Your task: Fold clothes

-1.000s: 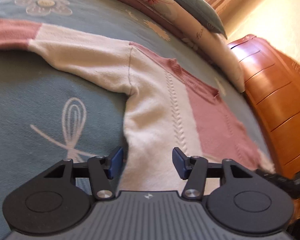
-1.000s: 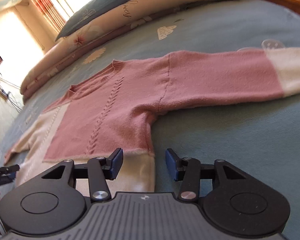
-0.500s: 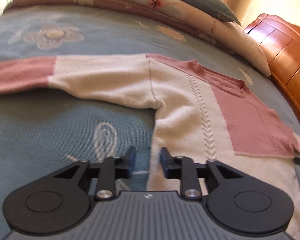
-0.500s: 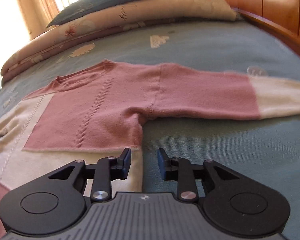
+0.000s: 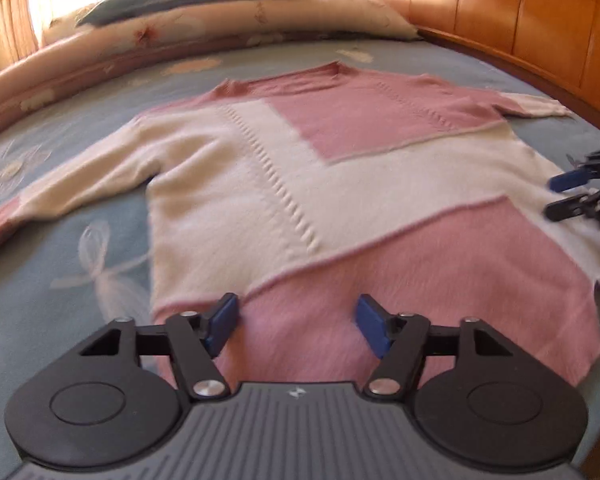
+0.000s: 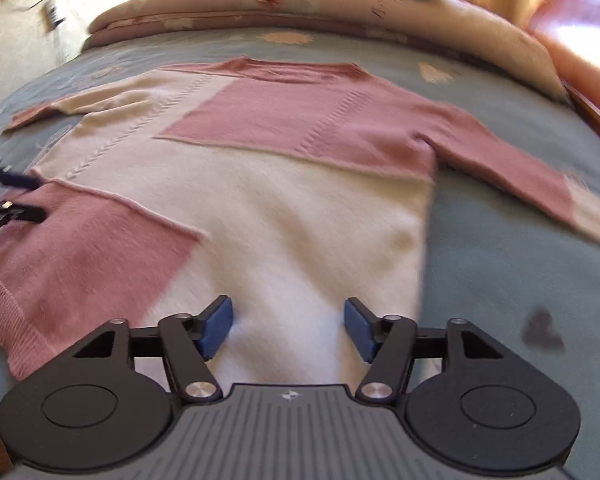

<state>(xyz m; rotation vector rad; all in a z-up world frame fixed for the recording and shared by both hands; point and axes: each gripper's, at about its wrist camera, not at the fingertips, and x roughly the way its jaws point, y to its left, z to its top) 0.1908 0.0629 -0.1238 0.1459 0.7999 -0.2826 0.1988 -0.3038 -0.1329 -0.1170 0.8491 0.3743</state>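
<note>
A pink and cream knitted sweater (image 5: pixel 340 184) (image 6: pixel 284 200) lies flat, front up, on the blue bedspread, sleeves spread to both sides and hem nearest me. My left gripper (image 5: pixel 298 330) hovers over the pink patch at the hem's left part, its jaws opening with only the flat cloth under them. My right gripper (image 6: pixel 286 326) hangs over the cream patch at the hem's right part, jaws also opening, nothing pinched. Each gripper shows at the other view's edge: the right gripper (image 5: pixel 580 196), the left gripper (image 6: pixel 8 200).
Pillows (image 5: pixel 204 12) and a folded floral quilt (image 6: pixel 300 8) line the far side of the bed. A wooden headboard (image 5: pixel 520 20) runs along the right. The blue bedspread (image 6: pixel 500 272) lies bare on both sides of the sweater. A dark spot (image 6: pixel 540 332) marks the bedspread.
Both grippers swung from the sweater's side seams under the armpits round to its hem. Their jaws narrowed, then spread wide. The sweater lies as before.
</note>
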